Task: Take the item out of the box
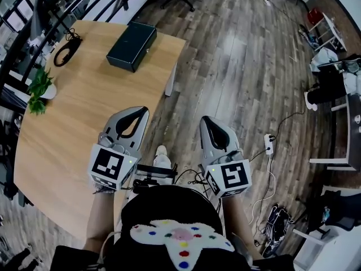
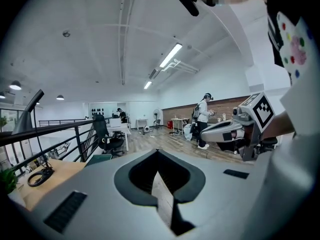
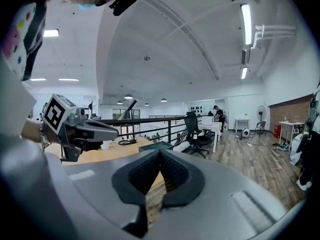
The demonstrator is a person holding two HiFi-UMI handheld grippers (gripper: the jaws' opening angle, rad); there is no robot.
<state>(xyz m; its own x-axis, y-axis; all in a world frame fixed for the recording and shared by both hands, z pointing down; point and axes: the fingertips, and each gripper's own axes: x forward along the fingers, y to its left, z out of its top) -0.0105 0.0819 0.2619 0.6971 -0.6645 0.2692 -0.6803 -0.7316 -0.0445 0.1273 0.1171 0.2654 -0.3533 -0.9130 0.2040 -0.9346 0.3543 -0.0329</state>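
Observation:
A dark green closed box (image 1: 132, 45) lies at the far end of the wooden table (image 1: 73, 123). It also shows small and far off as the box (image 2: 100, 158) in the left gripper view and the box (image 3: 156, 146) in the right gripper view. Both grippers are held close to the person's body, well short of the box. My left gripper (image 1: 142, 112) hangs over the table's near right edge, tips together, holding nothing. My right gripper (image 1: 204, 119) is over the floor beside the table, shut and empty too. The box's contents are hidden.
A potted plant (image 1: 38, 89) and a coiled black cable (image 1: 66, 51) sit on the table's left side by a black railing (image 1: 22, 33). A power strip (image 1: 269, 144) with cords lies on the floor to the right. A person (image 2: 204, 119) stands far off.

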